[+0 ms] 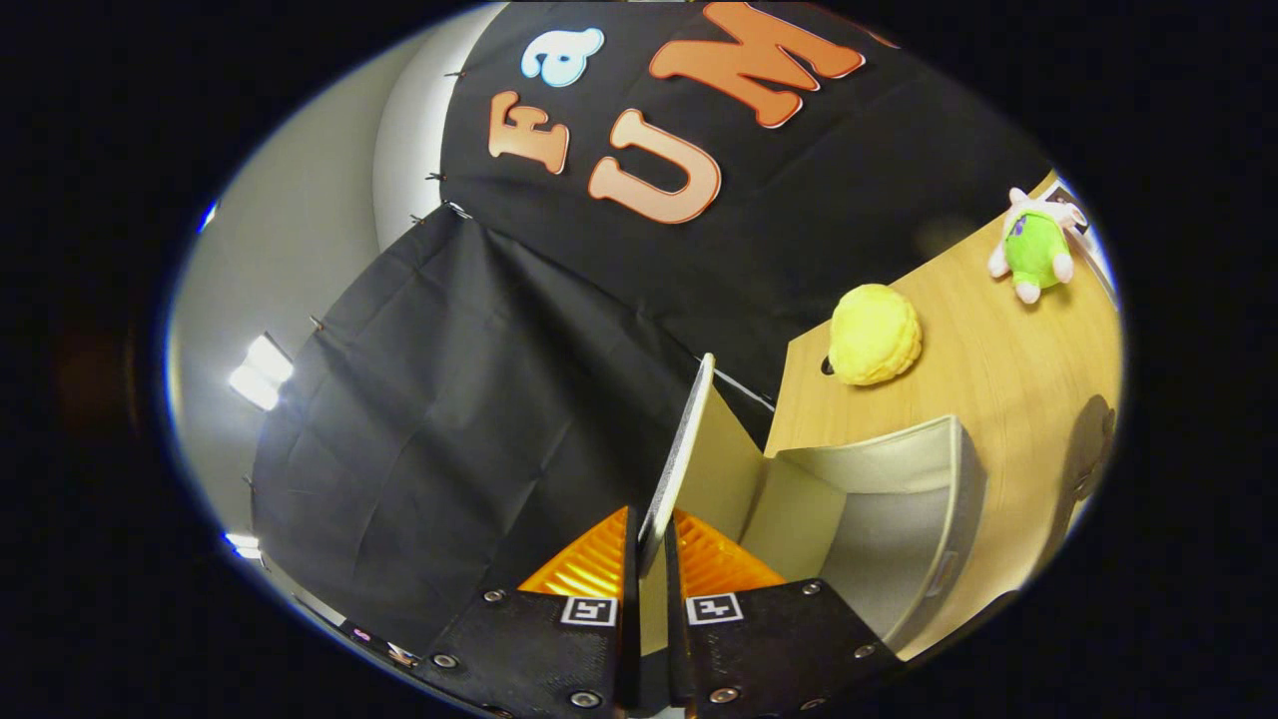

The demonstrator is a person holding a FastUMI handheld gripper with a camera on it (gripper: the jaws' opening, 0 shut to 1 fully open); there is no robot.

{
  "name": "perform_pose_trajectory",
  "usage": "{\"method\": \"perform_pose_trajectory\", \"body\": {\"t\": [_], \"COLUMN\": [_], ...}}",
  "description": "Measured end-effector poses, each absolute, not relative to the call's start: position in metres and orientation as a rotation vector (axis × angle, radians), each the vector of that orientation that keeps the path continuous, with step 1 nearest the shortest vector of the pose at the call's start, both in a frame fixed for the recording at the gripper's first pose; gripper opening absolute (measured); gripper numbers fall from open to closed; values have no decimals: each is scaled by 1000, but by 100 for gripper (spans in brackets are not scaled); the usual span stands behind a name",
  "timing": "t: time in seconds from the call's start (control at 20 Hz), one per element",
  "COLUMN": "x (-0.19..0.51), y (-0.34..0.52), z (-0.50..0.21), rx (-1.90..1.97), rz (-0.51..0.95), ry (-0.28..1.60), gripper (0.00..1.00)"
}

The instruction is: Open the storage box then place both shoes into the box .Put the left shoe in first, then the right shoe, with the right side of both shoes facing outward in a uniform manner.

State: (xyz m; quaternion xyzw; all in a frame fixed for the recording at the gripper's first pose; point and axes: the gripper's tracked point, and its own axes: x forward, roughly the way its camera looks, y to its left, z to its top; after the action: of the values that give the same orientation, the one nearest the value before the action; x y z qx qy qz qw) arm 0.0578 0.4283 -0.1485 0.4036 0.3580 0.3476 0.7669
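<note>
The gripper (651, 544) had its two fingers drawn nearly together, both pressing on the thin edge of the pale beige lid (699, 454) of the storage box — the flap stood between them and ran on ahead, its far corner rising clear of the fingertips. The view was strongly tilted. Beside the lid lay the open grey-beige fabric storage box (899, 499), its rounded rim curving away on one side and its inner walls bare where they showed. The box rested on a light wooden table (1008, 350), near the table's straight edge, which met the black cloth wall just beyond the lid's corner. Past the box, a round yellow knitted plush (876, 335) sat close to that same edge, apart from the box with bare wood between them. Farther along the table, well apart from the yellow one, a small green and white plush toy (1035, 250) lay near the far end. On the side of the fingers away from the table there was only hanging black cloth and a pale wall — open room.
</note>
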Motion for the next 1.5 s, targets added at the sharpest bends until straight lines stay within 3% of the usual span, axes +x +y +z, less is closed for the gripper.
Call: {"method": "perform_pose_trajectory", "body": {"t": [0.3,0.4,0.65,0.85,1.25,1.5], "x": [64,64,48,52,35,20], "y": [501,520,543,523,391,302], "z": [-150,-159,-171,-167,-177,-201], "rx": [924,924,848,730,290,126], "rz": [752,747,781,749,581,488], "ry": [815,843,865,789,648,682], "gripper": [16,27,75,95,98,99]}}
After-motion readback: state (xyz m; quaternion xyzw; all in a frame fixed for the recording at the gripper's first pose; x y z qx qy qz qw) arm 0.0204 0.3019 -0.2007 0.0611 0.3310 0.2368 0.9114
